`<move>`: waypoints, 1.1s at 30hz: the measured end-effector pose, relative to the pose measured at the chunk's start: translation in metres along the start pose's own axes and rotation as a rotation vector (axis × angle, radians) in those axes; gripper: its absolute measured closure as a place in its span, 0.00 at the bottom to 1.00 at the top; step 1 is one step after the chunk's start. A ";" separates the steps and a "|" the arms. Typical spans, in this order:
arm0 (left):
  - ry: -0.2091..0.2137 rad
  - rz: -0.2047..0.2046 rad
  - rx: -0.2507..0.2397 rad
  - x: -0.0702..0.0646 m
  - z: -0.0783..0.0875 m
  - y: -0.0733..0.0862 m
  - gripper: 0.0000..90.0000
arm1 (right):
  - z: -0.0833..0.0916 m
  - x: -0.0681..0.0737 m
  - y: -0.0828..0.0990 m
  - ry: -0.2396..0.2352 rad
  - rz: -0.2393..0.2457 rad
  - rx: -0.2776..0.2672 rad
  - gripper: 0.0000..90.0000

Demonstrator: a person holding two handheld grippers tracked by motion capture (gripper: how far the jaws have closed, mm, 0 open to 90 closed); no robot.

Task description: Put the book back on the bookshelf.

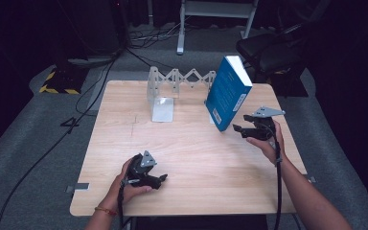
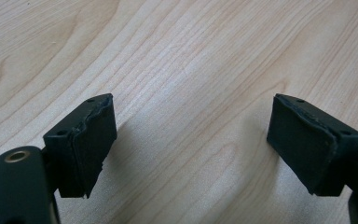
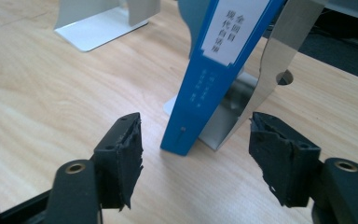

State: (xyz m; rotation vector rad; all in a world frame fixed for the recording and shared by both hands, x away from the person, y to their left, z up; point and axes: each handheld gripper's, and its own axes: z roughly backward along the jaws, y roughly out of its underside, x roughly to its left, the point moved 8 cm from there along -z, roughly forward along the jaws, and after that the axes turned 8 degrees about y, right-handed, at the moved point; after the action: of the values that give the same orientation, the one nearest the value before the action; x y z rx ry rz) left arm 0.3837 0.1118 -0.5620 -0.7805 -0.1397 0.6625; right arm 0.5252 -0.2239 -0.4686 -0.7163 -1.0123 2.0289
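1. From the high view I see the blue book [image 1: 228,92] standing tilted near the far right corner of the table [image 1: 187,158], leaning against the right end of the metal folding bookend rack [image 1: 172,86]. My right gripper [image 1: 242,129] is just beside the lower corner of the book, with its jaws spread and nothing between them. I think the book leans so because only the rack supports it.
2. In the same view my left gripper [image 1: 163,179] rests near the near edge of the table, well apart from the book, probably waiting.
3. In the left gripper view the jaws are spread over bare wood, holding nothing.
4. In the right gripper view the jaws are spread apart and do not touch the book spine [image 3: 219,70], which stands between them farther off. The metal plate [image 3: 270,70] behind it props the book. The other white plate [image 3: 98,28] stands farther along the table.
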 end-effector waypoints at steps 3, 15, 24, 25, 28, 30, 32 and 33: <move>0.000 0.000 0.000 0.000 0.000 0.000 0.18 | 0.007 0.001 0.004 -0.021 0.026 0.020 0.35; 0.001 0.000 -0.001 0.000 0.000 0.000 0.18 | 0.031 -0.001 0.035 -0.049 0.135 0.100 0.33; 0.000 0.000 0.000 0.000 0.000 0.000 0.18 | 0.052 -0.013 0.066 -0.044 0.142 0.127 0.32; 0.000 0.000 0.000 0.000 0.000 0.000 0.18 | 0.054 -0.014 0.070 -0.045 0.137 0.133 0.32; 0.000 0.001 0.000 0.000 0.000 0.000 0.18 | 0.059 -0.015 0.082 -0.049 0.145 0.148 0.32; 0.000 0.001 0.000 0.000 0.000 0.000 0.18 | 0.062 -0.017 0.091 -0.047 0.150 0.157 0.31; 0.000 0.000 0.000 0.000 0.000 0.000 0.18 | 0.066 -0.019 0.100 -0.048 0.147 0.160 0.31; 0.000 0.000 0.000 0.000 0.000 0.000 0.18 | 0.067 -0.019 0.103 -0.056 0.143 0.157 0.31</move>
State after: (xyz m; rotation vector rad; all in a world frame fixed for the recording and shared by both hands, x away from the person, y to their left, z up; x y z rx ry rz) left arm 0.3837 0.1118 -0.5620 -0.7804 -0.1400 0.6629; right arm 0.4485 -0.3092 -0.5161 -0.6678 -0.8419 2.2347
